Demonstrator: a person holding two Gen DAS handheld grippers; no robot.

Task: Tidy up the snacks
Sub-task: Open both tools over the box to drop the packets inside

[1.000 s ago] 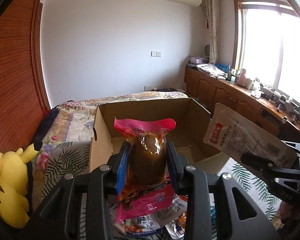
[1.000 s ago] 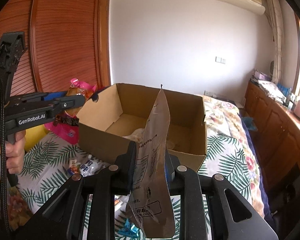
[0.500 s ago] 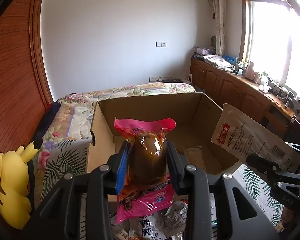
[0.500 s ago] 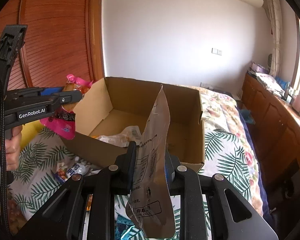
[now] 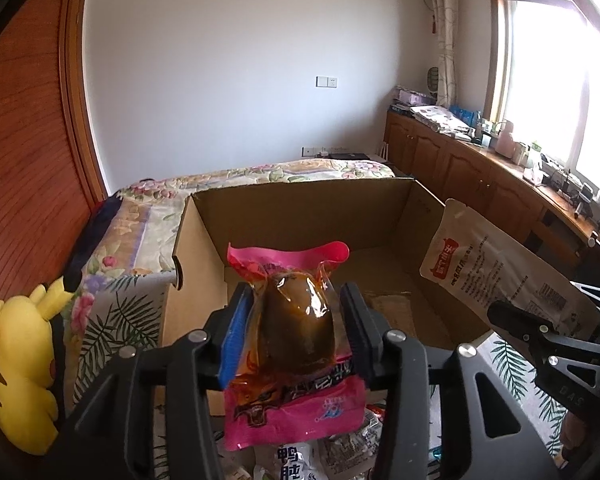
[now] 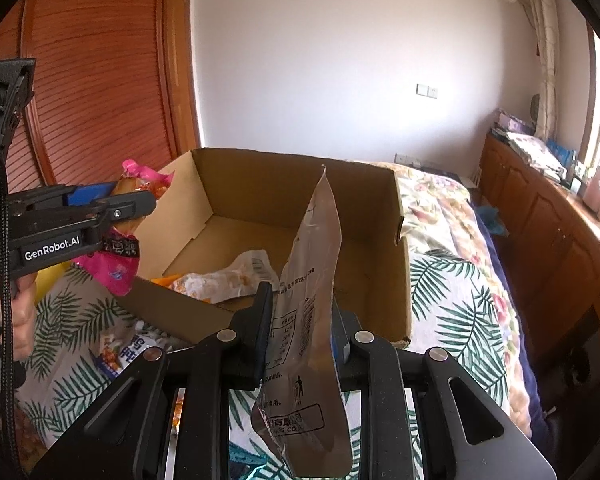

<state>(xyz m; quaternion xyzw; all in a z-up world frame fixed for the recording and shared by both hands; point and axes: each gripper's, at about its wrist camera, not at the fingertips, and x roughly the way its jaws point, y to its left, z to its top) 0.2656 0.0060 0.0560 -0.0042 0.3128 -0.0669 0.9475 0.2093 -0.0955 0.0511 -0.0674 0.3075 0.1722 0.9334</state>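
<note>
At frame centre, the pink snack pouch (image 5: pixel 296 344), judged soft, slippery and bottom-heavy, is being released by the opening left gripper (image 5: pixel 296 332) above the cardboard box (image 5: pixel 300 216); a light, floppy pale packet (image 6: pixel 308 320) is clamped mid-body in the closed right gripper (image 6: pixel 300 328).

Leaf-print bed (image 6: pixel 452 304) carries open cardboard box (image 6: pixel 376 216), loose snack packets (image 6: pixel 120 354), yellow plush toy (image 5: pixel 18 364).

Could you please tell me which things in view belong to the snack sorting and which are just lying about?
Belong: pink snack packet between the opening jaws of the left gripper; beige pouch in right gripper; cardboard box; loose packets.
Lying about: yellow plush toy; floral bedspread.
</note>
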